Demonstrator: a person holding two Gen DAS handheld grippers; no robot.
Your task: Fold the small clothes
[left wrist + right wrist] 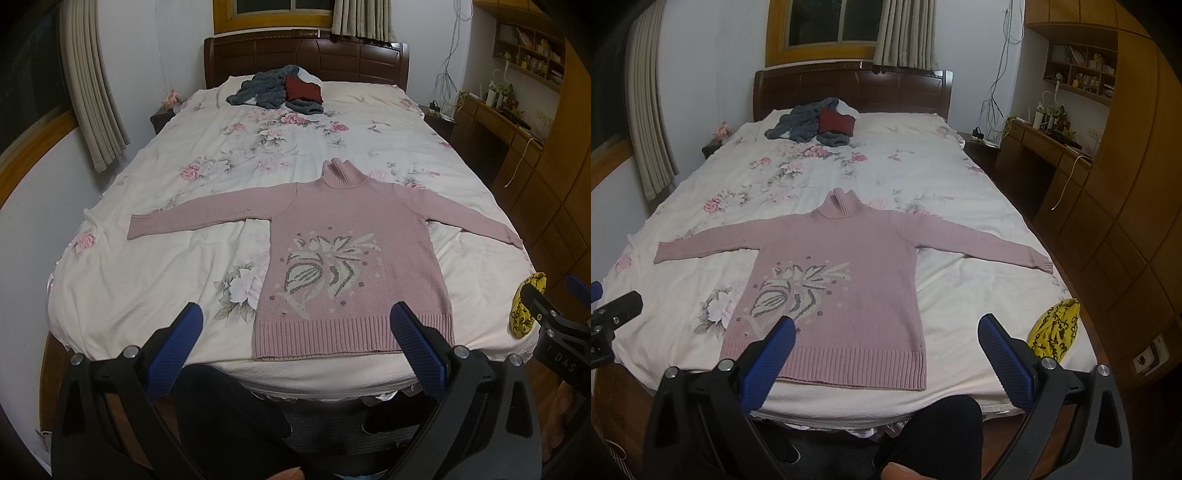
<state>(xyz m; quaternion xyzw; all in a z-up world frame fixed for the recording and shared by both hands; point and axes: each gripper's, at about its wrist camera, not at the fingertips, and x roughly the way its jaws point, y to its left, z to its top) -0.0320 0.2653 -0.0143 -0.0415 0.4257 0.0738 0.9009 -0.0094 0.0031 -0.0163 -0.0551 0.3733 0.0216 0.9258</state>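
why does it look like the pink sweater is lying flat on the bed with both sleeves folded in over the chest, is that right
Not quite. The pink sweater does lie flat on the bed, but both sleeves are spread straight out to the sides, not folded in. The right wrist view shows this.

"DAS" on right tool (pixel 554 332)

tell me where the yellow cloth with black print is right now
The crumpled yellow cloth with black print lies at the near right corner of the floral-sheeted bed, right of the spread-out pink knitted turtleneck sweater, apart from it.
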